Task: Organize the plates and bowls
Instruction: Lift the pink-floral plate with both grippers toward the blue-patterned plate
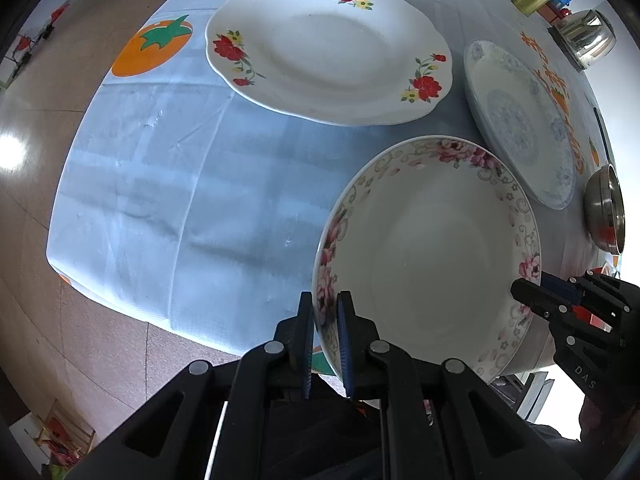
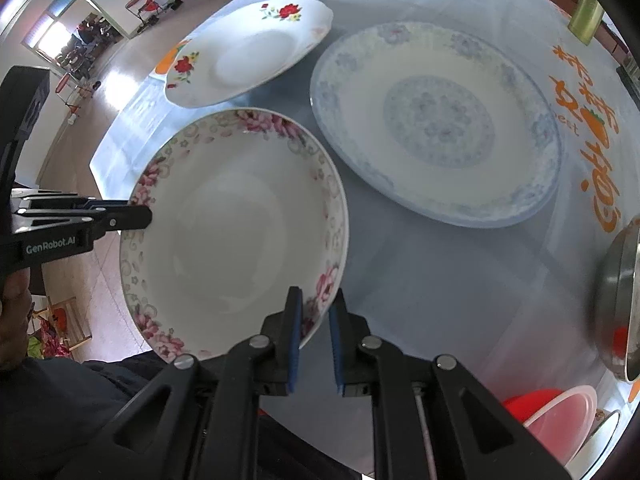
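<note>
Blue tablecloth (image 1: 168, 184) underneath, left gripper (image 1: 325, 312) and right gripper (image 2: 316, 312) both pinching pink-flowered bowl (image 2: 232, 232) rim, opposite sides

I'm getting bright, even daylight in both views. Glare is flaring off the floor (image 1: 12, 148) at left, and a window (image 2: 60, 36) is blowing out white. Fisheye distortion is bending the tablecloth (image 1: 160, 184) edges, and black vignetting is closing the corners.

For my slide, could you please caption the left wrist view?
Both tools, left tool and right tool, grip opposite rims of the pink-flowered bowl above the blue tablecloth.
</note>
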Tool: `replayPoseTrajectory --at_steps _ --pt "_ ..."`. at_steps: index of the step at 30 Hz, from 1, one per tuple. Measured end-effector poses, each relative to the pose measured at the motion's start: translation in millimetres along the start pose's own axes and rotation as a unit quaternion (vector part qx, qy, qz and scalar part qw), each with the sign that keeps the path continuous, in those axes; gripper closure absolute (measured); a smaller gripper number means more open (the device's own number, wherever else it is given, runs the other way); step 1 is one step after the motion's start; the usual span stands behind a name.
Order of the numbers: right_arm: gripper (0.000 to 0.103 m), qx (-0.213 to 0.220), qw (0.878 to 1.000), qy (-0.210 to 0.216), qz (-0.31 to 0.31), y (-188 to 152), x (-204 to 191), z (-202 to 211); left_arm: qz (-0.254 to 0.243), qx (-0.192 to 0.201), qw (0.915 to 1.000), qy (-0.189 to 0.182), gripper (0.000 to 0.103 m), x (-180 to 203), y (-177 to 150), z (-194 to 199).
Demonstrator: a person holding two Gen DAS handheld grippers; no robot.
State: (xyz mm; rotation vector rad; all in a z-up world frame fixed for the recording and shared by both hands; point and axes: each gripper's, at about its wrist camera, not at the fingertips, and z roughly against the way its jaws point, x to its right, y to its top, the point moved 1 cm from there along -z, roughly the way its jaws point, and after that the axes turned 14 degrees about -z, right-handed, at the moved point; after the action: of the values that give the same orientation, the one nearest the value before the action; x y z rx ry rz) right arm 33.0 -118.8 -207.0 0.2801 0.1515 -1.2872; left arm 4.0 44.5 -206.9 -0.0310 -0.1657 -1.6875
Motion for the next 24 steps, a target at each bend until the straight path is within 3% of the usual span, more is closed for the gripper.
replayPoseTrajectory --at_steps 7,8,12,24 --pt "0.087 0.007 1.000 0.010 -0.017 0.9 7.4 9.6 -0.001 0.000 1.0000 0.001 0.091 0.2 0.2 0.4" --pt "0.092 0.005 1.000 0.015 -0.020 0.9 8.9 9.6 -0.002 0.000 1.0000 0.002 0.091 0.8 0.6 0.1" --pt "0.092 0.002 1.000 0.013 -0.011 -1.1 5.8 8.6 -0.003 -0.001 1.0000 0.003 0.091 1.9 -0.7 0.8" --pt "0.092 0.022 1.000 0.012 -0.002 -0.8 0.5 28.1 -0.023 0.022 0.9993 0.017 0.091 10.7 4.7 31.5"
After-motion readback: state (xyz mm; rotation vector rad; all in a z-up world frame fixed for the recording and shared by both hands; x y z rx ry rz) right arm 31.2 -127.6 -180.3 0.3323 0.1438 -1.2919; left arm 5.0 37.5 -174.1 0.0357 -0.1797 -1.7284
